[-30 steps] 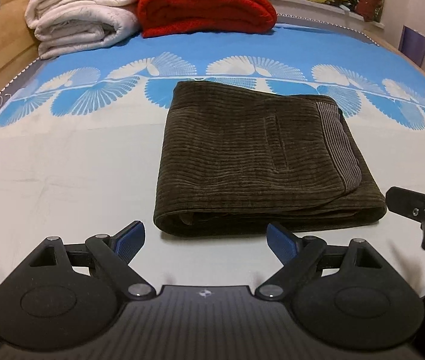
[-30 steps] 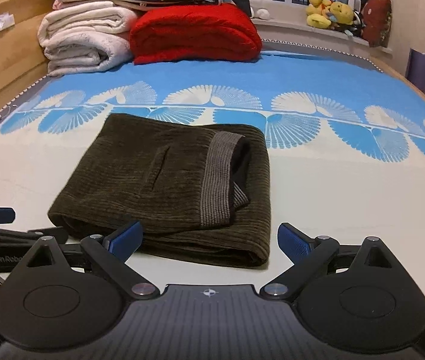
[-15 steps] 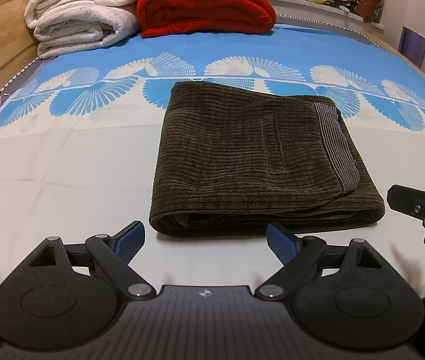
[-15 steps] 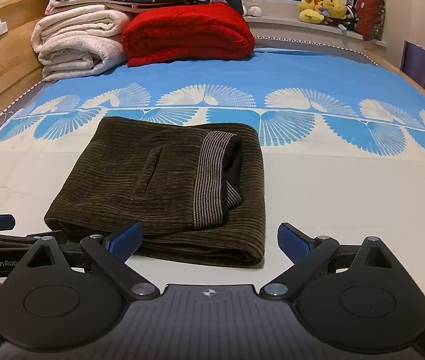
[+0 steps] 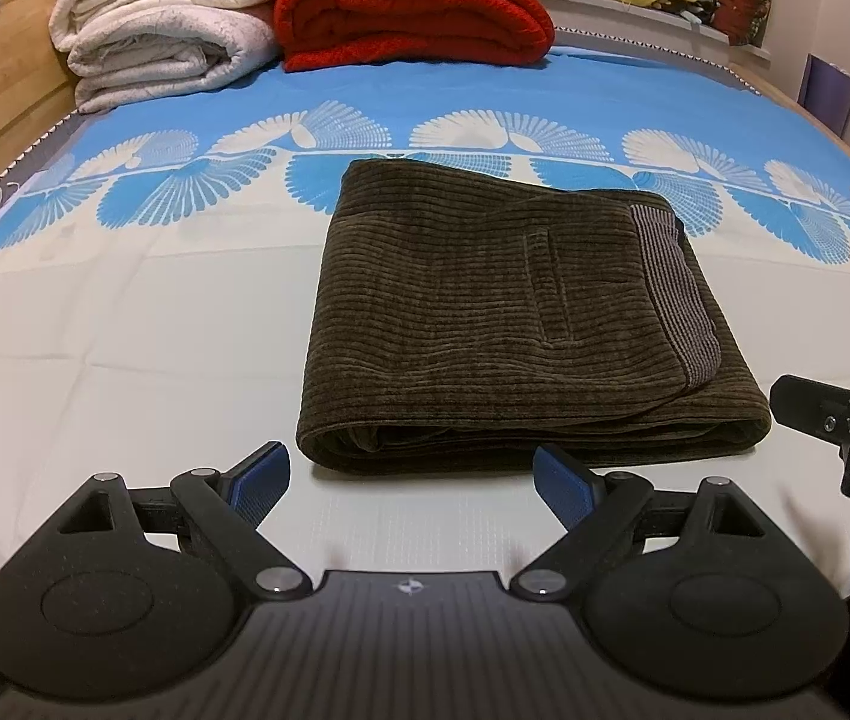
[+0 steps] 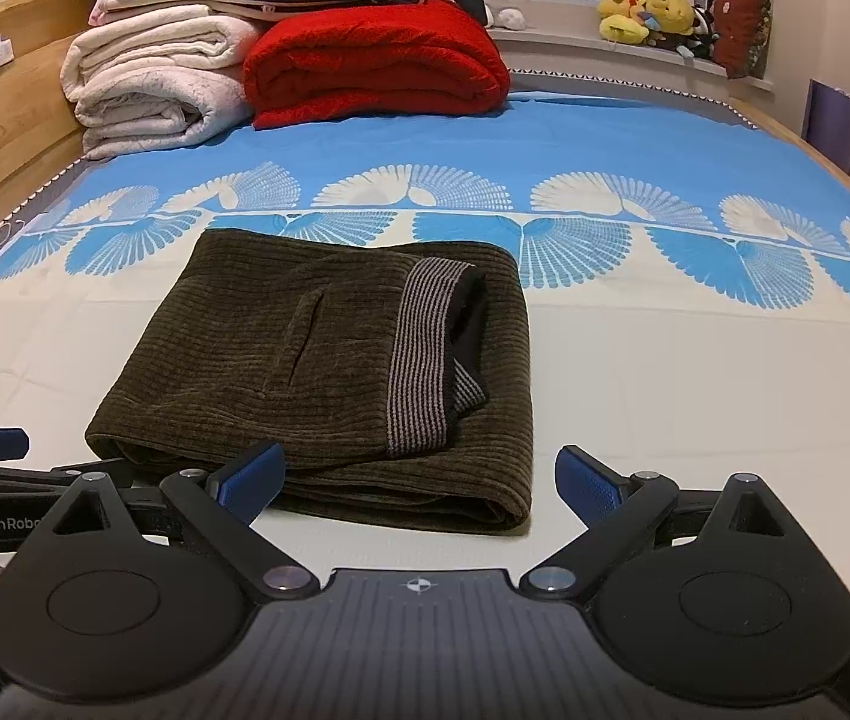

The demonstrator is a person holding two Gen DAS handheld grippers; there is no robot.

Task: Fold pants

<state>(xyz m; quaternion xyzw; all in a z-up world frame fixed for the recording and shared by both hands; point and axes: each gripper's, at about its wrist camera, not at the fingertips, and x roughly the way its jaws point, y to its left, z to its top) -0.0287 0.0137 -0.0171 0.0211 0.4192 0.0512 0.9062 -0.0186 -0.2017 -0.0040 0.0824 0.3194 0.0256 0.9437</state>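
Lying folded near the bed's (image 5: 95, 360) front edge, the pants (image 5: 485, 312) looked thick, soft and limp, best pinched at their stacked near edge. Both the left gripper (image 5: 410, 474) and right gripper (image 6: 419, 471) hung spread and empty. Inner layers stayed hidden.

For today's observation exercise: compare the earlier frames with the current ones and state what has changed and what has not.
Very little changed. Both grippers, left and right, drew back slightly from the folded pants and sit open, holding nothing. Nothing was gripped or released. The pants kept the same folded shape on the bed sheet, and the red blanket stayed put.
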